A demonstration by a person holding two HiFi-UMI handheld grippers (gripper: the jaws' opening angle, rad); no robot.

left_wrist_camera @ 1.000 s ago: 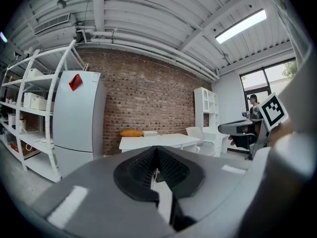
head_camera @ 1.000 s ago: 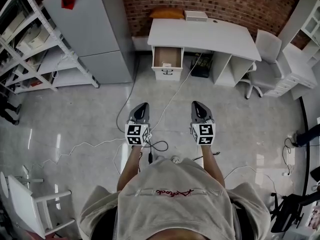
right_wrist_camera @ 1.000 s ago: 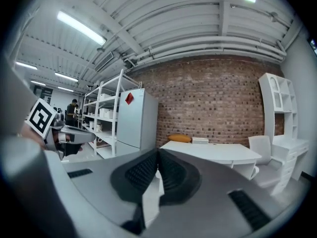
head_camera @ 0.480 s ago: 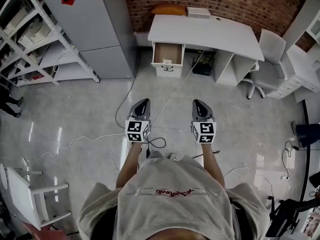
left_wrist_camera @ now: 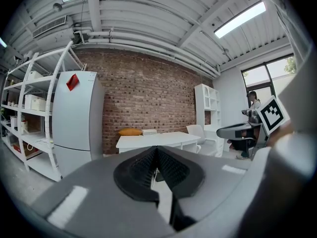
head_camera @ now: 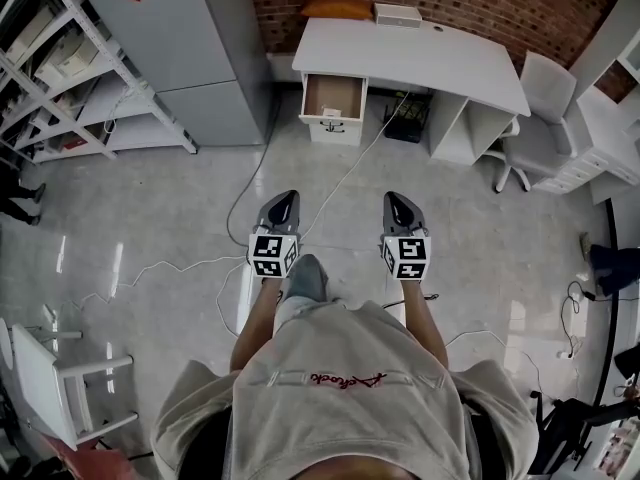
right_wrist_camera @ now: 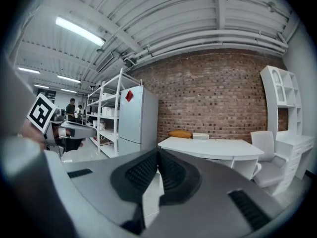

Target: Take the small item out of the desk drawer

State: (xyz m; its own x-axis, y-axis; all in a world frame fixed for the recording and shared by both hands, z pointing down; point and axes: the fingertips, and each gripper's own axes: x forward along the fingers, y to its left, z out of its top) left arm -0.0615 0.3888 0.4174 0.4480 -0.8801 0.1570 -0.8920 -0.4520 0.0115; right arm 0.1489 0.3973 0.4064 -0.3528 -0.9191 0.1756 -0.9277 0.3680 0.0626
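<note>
The white desk (head_camera: 420,56) stands against the brick wall at the top of the head view. Its top left drawer (head_camera: 333,96) is pulled open, and a small pale item (head_camera: 332,114) lies at the drawer's front edge. My left gripper (head_camera: 283,200) and right gripper (head_camera: 396,200) are held side by side over the floor, well short of the desk and pointing at it. Both are shut with nothing between the jaws. The left gripper view shows its closed jaws (left_wrist_camera: 156,150) before the distant desk (left_wrist_camera: 153,140). The right gripper's jaws (right_wrist_camera: 158,152) are likewise closed, with the desk (right_wrist_camera: 213,145) ahead.
A grey fridge (head_camera: 170,38) and white shelving (head_camera: 60,78) stand at the left. A white chair (head_camera: 525,128) sits right of the desk. Cables (head_camera: 330,193) trail across the floor between me and the drawer. An orange cushion (head_camera: 338,8) and white box (head_camera: 398,13) rest on the desk.
Both grippers, still shut, have moved forward toward the desk with the person's step. A shoe has come into view under the left gripper.
</note>
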